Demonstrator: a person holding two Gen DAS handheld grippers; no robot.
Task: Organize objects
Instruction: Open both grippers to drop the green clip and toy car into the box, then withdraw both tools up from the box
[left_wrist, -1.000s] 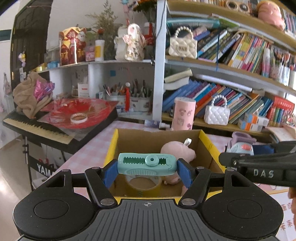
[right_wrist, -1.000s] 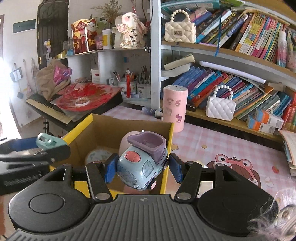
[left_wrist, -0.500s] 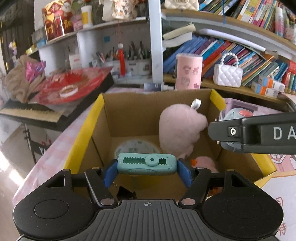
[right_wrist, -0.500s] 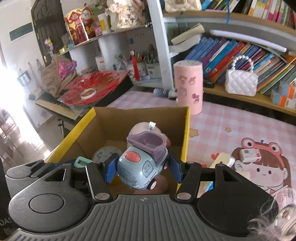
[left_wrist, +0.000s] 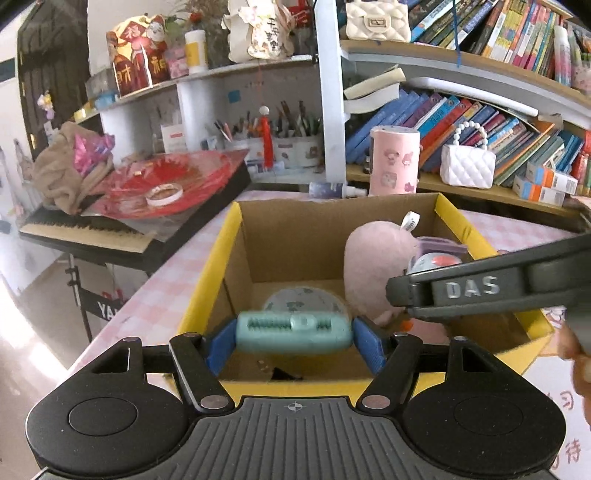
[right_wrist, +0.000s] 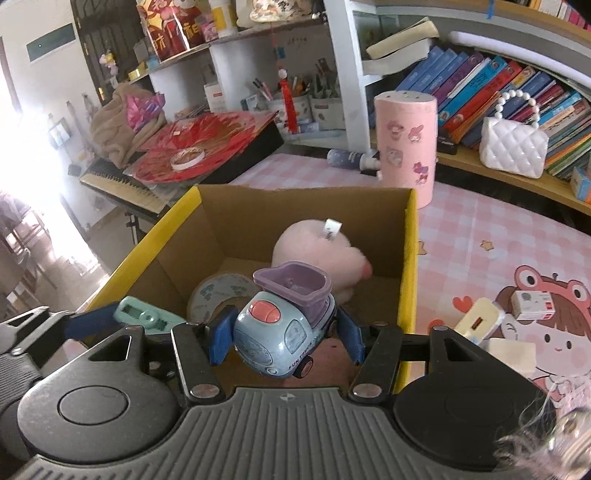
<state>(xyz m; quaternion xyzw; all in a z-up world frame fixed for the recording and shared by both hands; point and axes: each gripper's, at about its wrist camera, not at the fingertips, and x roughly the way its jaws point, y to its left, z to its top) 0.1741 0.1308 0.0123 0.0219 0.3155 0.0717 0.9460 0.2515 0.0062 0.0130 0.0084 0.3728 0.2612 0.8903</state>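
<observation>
An open cardboard box with a yellow rim (left_wrist: 207, 291) (right_wrist: 408, 266) stands on the pink checked table. Inside it lie a pink plush (left_wrist: 373, 266) (right_wrist: 317, 251) and a patterned tape roll (left_wrist: 303, 299) (right_wrist: 218, 295). My left gripper (left_wrist: 293, 343) is shut on a teal toothed clip (left_wrist: 293, 331) (right_wrist: 144, 317), held over the box's near left side. My right gripper (right_wrist: 282, 339) is shut on a blue toy truck with a purple bucket (right_wrist: 284, 325) (left_wrist: 436, 258), above the box's near right part. The two grippers are side by side.
A pink cylinder (right_wrist: 404, 136) and a spray bottle (right_wrist: 351, 158) stand behind the box. Bookshelves with a white handbag (right_wrist: 513, 147) line the back. A keyboard bearing a red platter (left_wrist: 110, 232) is to the left. Small boxes (right_wrist: 532, 304) lie on the cloth to the right.
Both grippers moved forward and down until they hang over the box opening. The clip and the truck stayed gripped. The right gripper now reaches in beside the left one.
</observation>
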